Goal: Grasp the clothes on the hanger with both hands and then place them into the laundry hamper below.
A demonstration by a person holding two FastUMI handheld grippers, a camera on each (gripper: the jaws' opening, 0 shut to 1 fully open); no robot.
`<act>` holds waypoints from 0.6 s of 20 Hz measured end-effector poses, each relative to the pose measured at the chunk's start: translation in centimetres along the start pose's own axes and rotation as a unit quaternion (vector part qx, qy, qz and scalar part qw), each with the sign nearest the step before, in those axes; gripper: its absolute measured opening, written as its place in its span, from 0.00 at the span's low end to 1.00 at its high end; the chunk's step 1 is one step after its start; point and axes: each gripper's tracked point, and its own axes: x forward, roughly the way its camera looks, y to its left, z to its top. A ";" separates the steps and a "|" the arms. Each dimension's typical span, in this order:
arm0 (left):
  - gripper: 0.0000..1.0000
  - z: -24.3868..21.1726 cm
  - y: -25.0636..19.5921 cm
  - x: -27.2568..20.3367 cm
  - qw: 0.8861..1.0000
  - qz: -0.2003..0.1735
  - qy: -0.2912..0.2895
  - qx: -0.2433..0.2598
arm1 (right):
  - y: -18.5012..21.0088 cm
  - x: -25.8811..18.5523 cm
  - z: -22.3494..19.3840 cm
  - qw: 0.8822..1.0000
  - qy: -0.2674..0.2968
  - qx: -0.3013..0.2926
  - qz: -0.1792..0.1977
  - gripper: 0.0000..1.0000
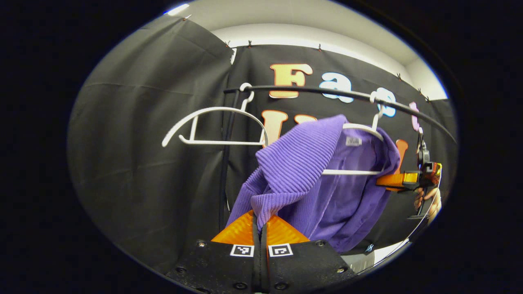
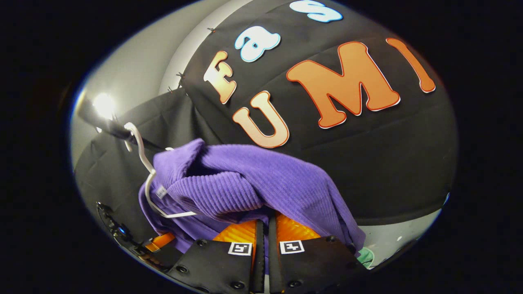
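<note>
1. A ceiling light (image 2: pixel 104 105) is blazing in the right gripper view, blowing out to a white glare with a soft halo over the rail beside it.
2. In the left gripper view, a lamp strip (image 1: pixel 178 9) is glinting at the upper edge, and the pale ceiling is glowing evenly.
3. The purple sweater (image 1: pixel 302 183) is showing sharp, well-lit ribbing; its inner folds are falling into shadow.
4. Fisheye distortion is bending the clothes rail (image 1: pixel 347 94) into an arc.
5. Edges are dimming and softening toward the rim in both views.
</note>
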 end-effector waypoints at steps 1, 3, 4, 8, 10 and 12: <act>0.00 1.0 0.8 -0.4 1.000 0.006 -0.009 -0.001 | 0.0 -0.5 0.9 1.000 -0.007 0.008 0.007 0.11; 0.00 2.7 2.1 -0.8 1.000 0.018 -0.025 0.000 | 0.2 -1.5 2.7 0.999 -0.022 0.025 0.027 0.11; 0.00 3.4 2.7 -0.8 0.999 0.023 -0.031 -0.001 | 0.4 -2.0 3.4 0.998 -0.029 0.033 0.038 0.12; 0.00 5.9 4.6 -0.9 0.998 0.036 -0.057 0.003 | 0.0 -4.0 5.8 0.995 -0.057 0.053 0.060 0.11; 0.00 7.4 4.9 -0.9 0.997 0.035 -0.069 0.006 | 0.1 -4.8 6.9 0.993 -0.069 0.067 0.073 0.11; 0.00 8.8 4.8 -1.0 0.996 0.029 -0.082 0.005 | 0.0 -5.5 8.3 0.990 -0.085 0.076 0.079 0.11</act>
